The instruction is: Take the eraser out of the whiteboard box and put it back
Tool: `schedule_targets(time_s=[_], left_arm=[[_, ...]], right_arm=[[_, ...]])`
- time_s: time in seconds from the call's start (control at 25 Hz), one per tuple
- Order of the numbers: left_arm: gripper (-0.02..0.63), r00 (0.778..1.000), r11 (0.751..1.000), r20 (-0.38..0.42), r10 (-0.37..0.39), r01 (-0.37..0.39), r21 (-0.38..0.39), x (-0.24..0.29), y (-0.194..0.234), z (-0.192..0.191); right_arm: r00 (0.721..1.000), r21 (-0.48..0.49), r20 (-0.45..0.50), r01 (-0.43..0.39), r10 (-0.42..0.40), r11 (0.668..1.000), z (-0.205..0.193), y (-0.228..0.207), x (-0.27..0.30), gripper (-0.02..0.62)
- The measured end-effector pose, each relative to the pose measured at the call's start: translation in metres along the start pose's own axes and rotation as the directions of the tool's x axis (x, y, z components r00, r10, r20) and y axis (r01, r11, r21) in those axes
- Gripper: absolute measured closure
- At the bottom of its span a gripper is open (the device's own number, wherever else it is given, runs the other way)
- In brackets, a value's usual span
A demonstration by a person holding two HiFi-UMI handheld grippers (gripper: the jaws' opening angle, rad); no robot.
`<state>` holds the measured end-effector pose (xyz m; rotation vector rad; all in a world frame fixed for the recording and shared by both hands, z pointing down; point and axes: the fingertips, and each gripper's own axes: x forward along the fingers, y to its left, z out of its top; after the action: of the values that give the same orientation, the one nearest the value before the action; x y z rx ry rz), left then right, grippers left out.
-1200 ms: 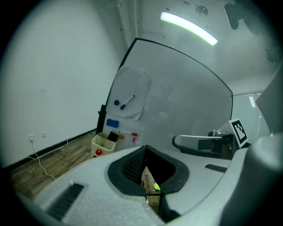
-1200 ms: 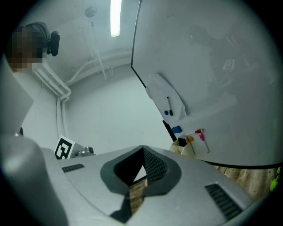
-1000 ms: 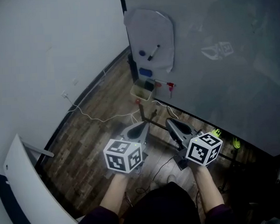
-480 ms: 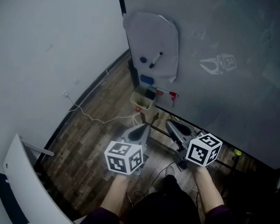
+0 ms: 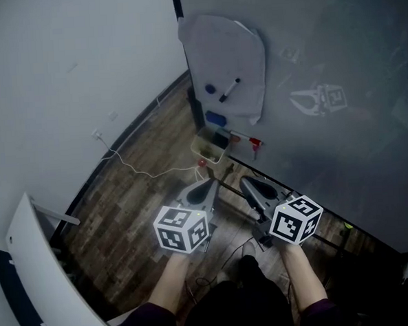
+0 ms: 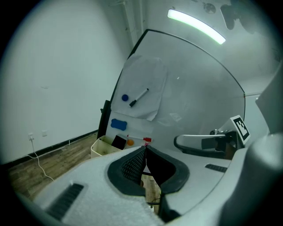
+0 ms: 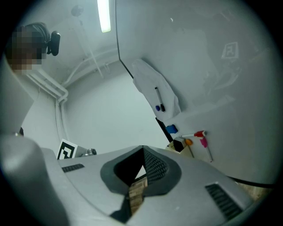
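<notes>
Head view shows the left hand-held gripper [image 5: 202,191] and the right hand-held gripper [image 5: 256,188] both clenched on nothing, with the black eraser [image 5: 220,138] in the box [image 5: 203,152] at the foot of the whiteboard [image 5: 336,61], straight ahead of the left one, which is probably nearer.

The head view is dim and grey, while both gripper views bend strongly toward black corners, brightened by a glaring ceiling light strip [image 6: 194,25] overhead.
</notes>
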<state>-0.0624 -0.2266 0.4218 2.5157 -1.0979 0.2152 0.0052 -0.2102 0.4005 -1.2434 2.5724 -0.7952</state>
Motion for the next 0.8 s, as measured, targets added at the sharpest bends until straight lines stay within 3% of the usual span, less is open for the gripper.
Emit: schedule_targets(time_s=[0.4,0.8], left_arm=[[0.598,0.999,0.991,0.025,0.028,-0.031,0.131,0.058,0.023,0.006],[0.597,0.999,0.987,0.019,0.042,-0.044,0.154,0.107,0.051,-0.002]], right_arm=[[1.000,0.022,-0.010,-0.001,0.001,1.000,0.001,-0.024,0.019,0.592],[1.000,0.070,-0.023,0.013,-0.012,0.997,-0.007,-0.063,0.041,0.592]])
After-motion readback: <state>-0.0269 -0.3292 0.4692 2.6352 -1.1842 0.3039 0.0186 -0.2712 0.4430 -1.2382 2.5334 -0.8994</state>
